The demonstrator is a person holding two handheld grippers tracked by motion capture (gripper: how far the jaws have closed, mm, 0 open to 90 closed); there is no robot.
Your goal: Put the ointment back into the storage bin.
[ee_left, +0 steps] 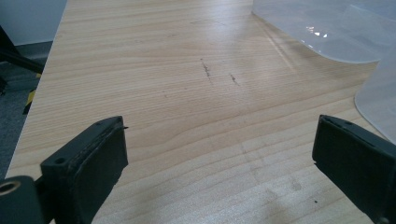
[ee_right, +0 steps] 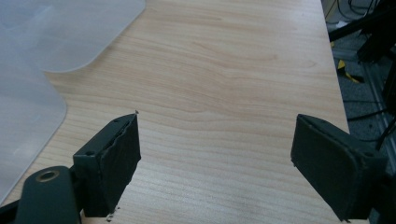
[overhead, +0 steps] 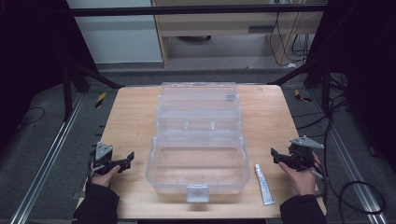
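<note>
The tube (overhead: pixel 264 184) lies at nine o'clock of the right tool (overhead: pixel 279 158), long axis twelve-to-six; both tools, left (overhead: pixel 126 161) included, gape empty.

The setting is a laboratory recording station. A light wooden table (overhead: pixel 135 116) stands on grey carpet (overhead: pixel 37 154) inside a black metal frame (overhead: pixel 196 10). Aluminium rails (overhead: pixel 46 158) run along the floor on both sides. Loose cables (overhead: pixel 341 121) trail at the right. Hazard-striped tape (overhead: pixel 100 99) marks the floor.
</note>
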